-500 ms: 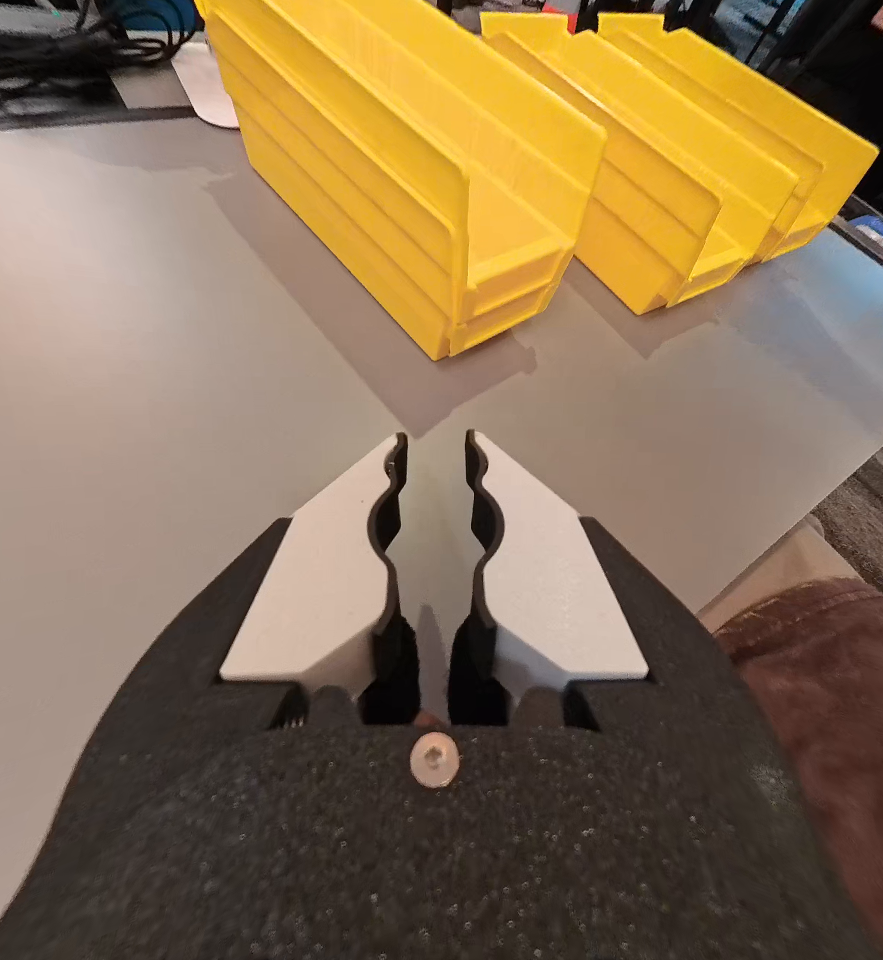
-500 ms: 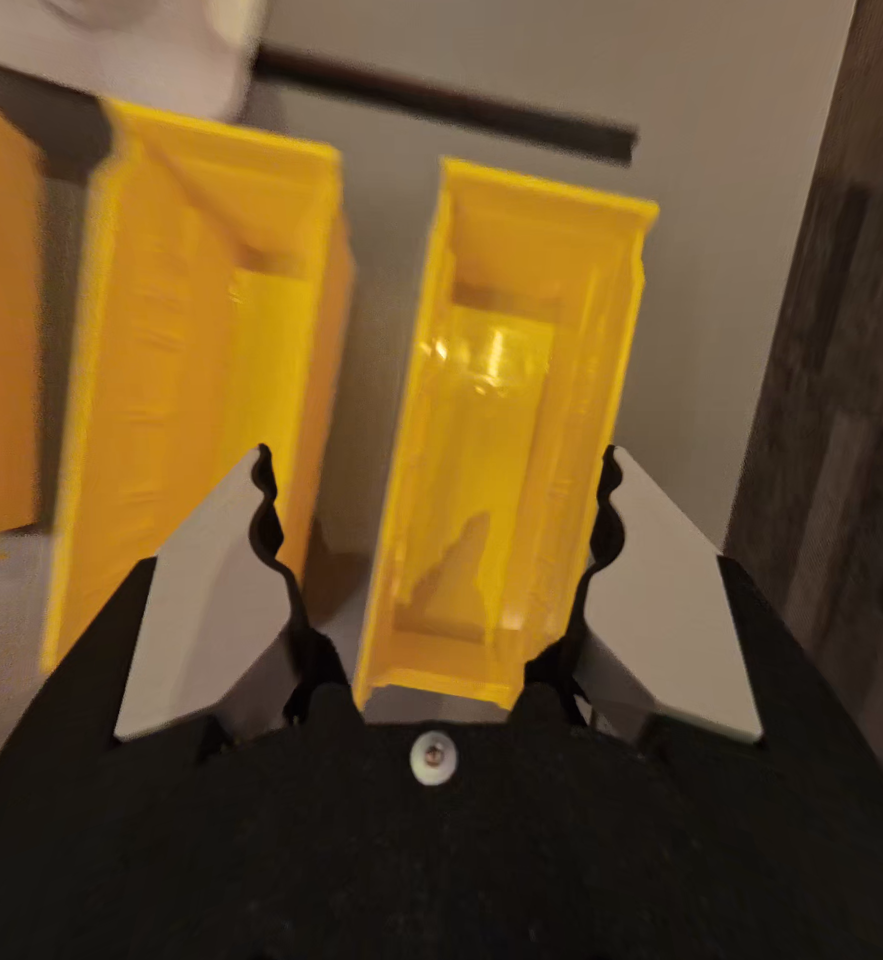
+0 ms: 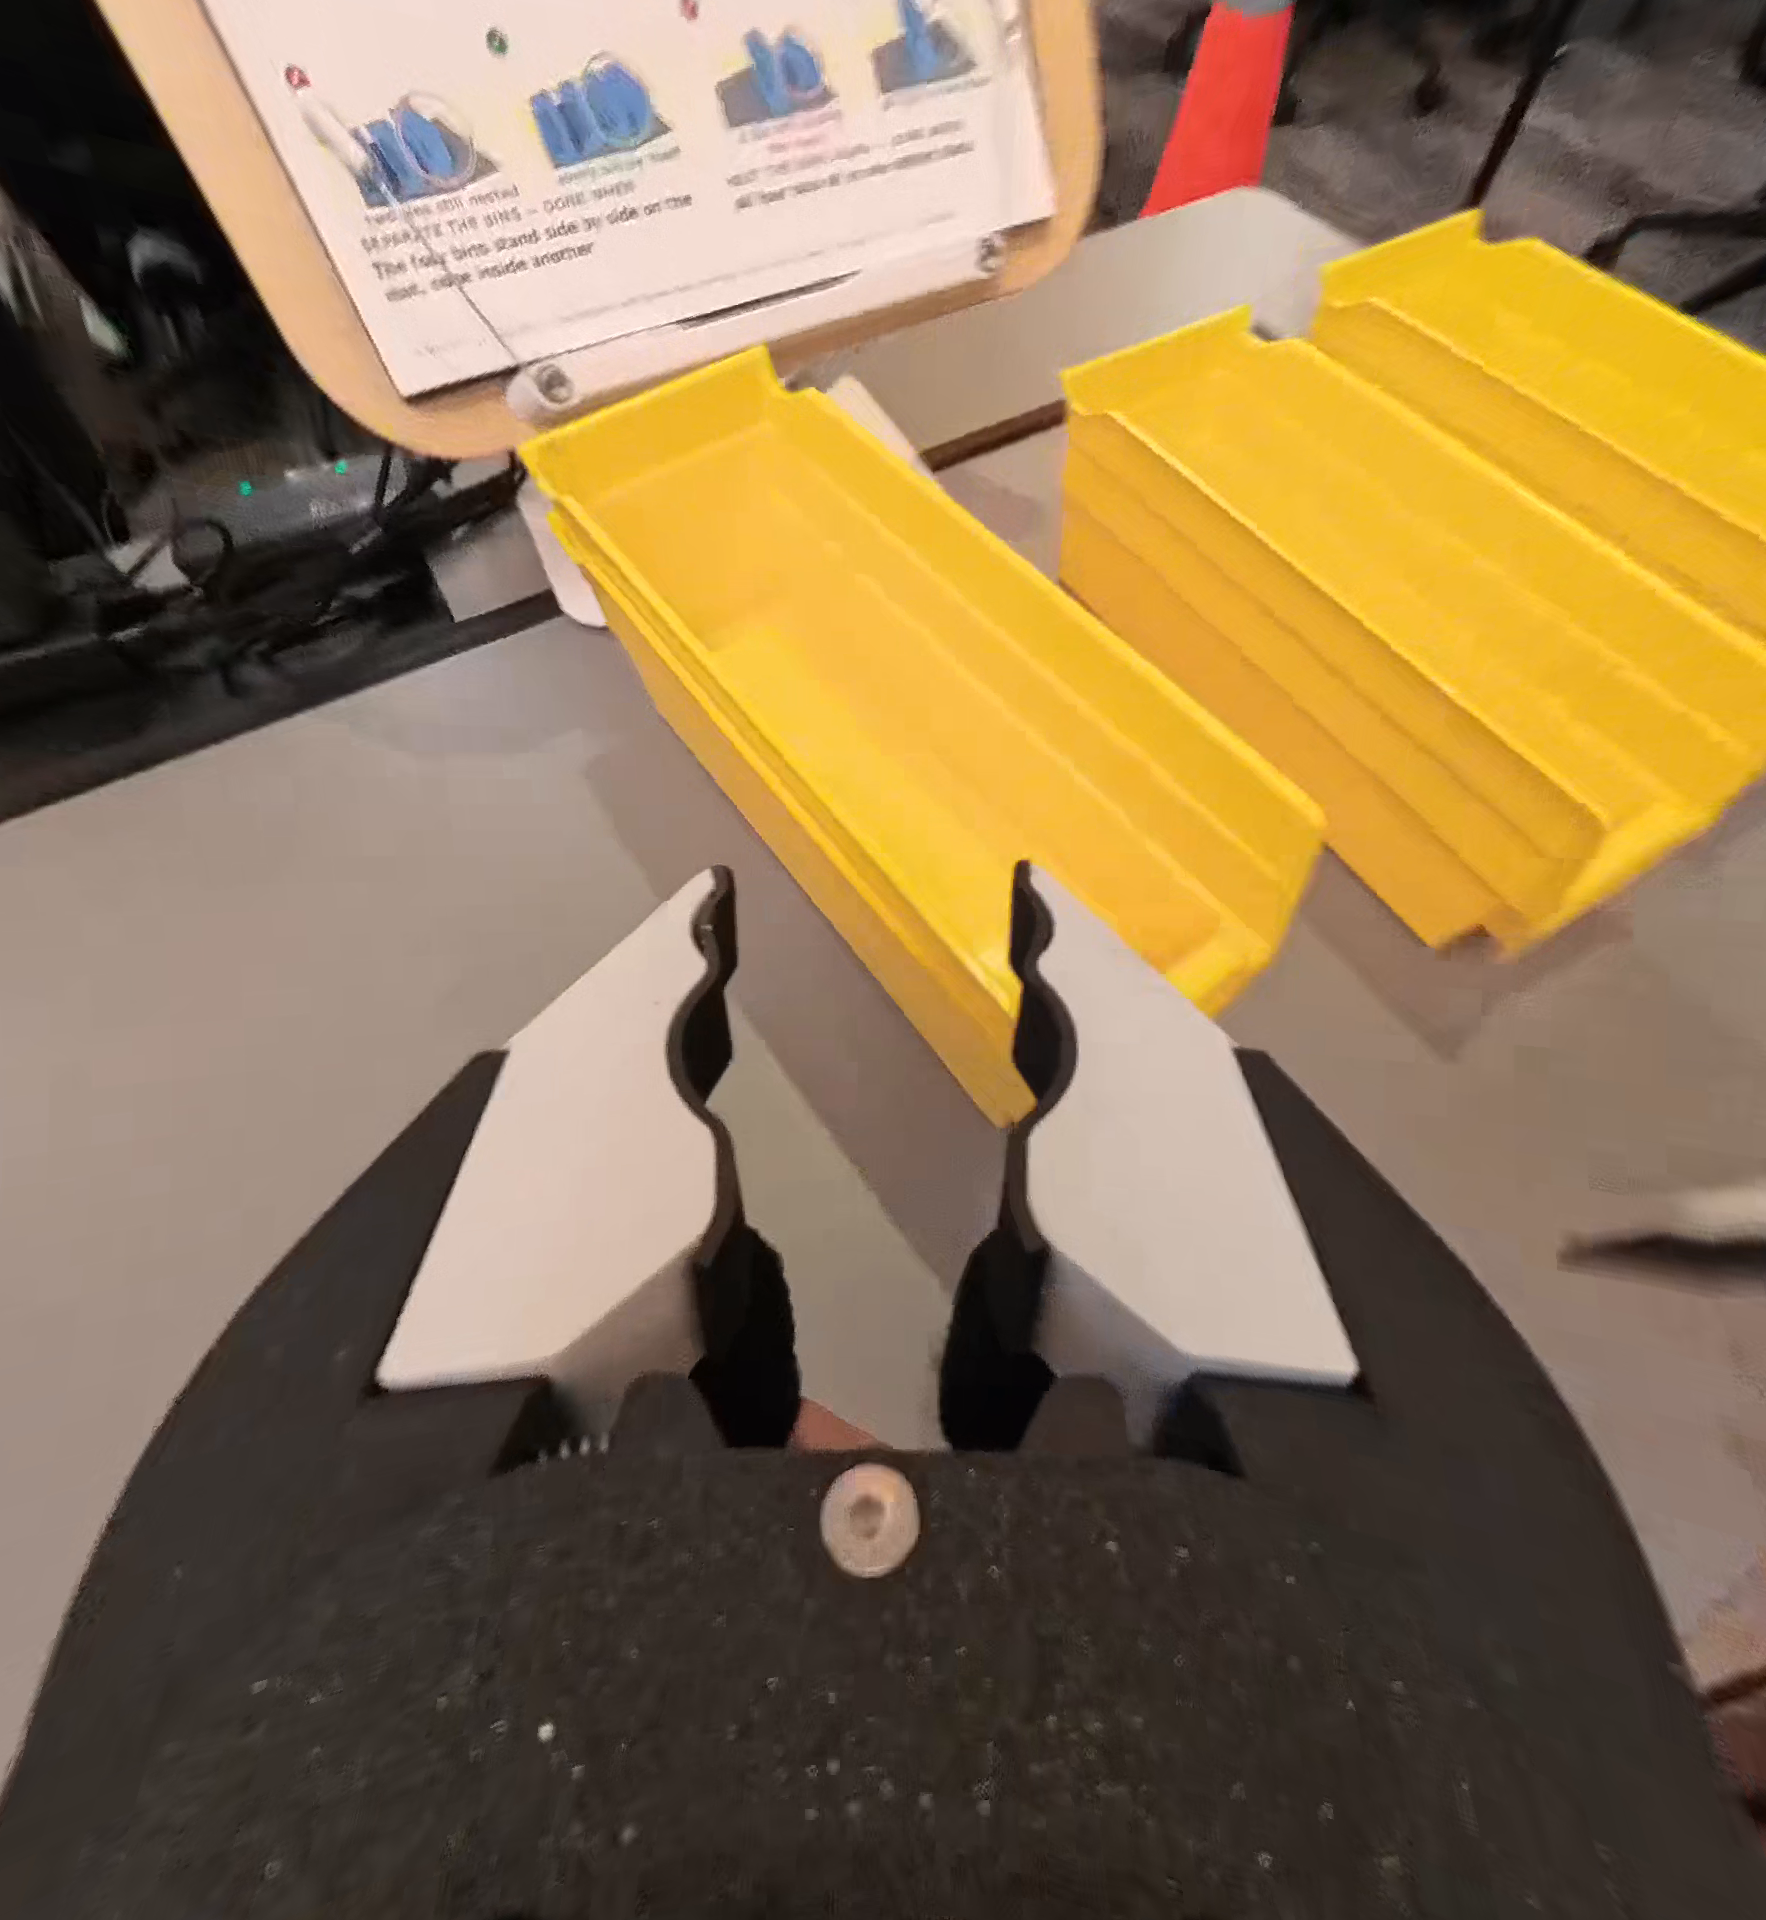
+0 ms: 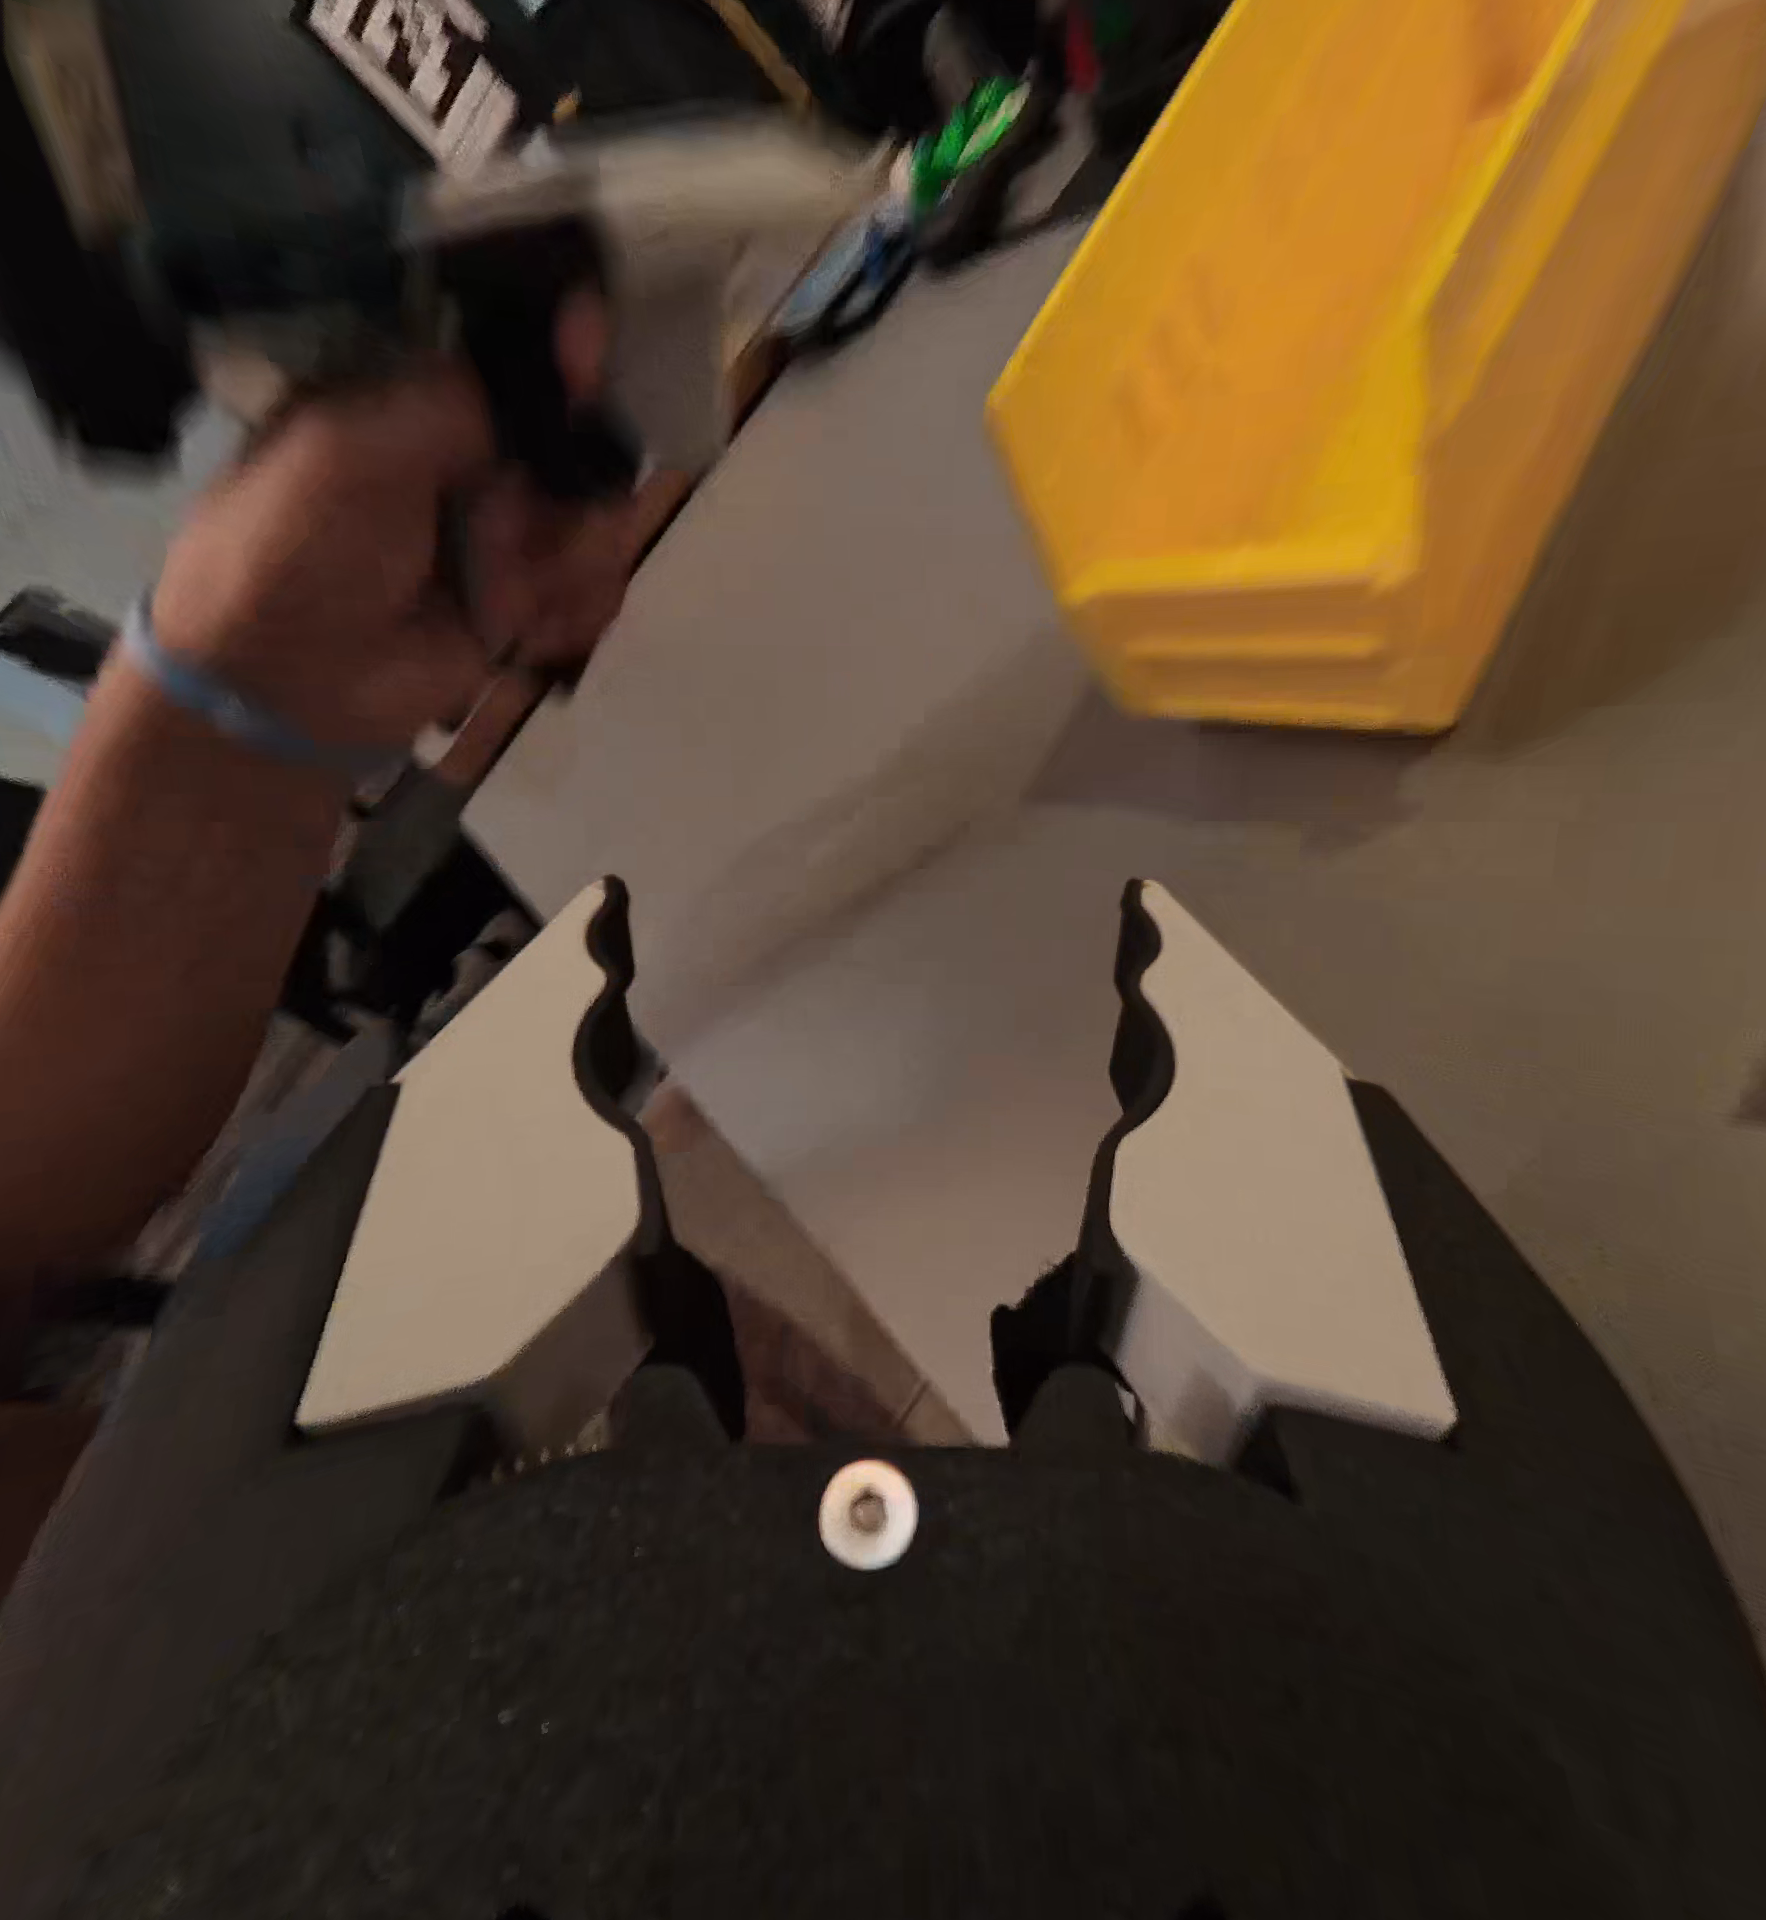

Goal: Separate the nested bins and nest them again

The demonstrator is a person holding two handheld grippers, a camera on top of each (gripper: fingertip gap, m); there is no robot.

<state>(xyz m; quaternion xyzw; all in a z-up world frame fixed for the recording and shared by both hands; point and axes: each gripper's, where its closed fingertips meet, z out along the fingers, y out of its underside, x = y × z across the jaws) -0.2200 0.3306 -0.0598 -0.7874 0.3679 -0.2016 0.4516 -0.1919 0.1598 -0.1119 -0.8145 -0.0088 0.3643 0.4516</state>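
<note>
On the flat grey worktop (image 3: 235, 987), 2 groups of long yellow plastic bins are seen from the left wrist view. The nearer nested stack (image 3: 920, 727) lies just ahead of the left tongs (image 3: 868, 894), and thin layered rims are shown along its side. The farther yellow bins (image 3: 1430, 644) sit side by side to the right, apart from the first stack. The left tongs are held a little way open above the worktop, with nothing between them; the near corner of the stack is seen right beside the right fingertip. Behind the bins a white printed sheet on a tan board (image 3: 650, 177) stands upright. In the blurred right wrist view, the right tongs (image 4: 874, 904) are spread wide and empty, with a yellow stack (image 4: 1326, 416) well ahead to the right. A person's hand (image 4: 339, 561) with a blue wristband is seen at the left.
</note>
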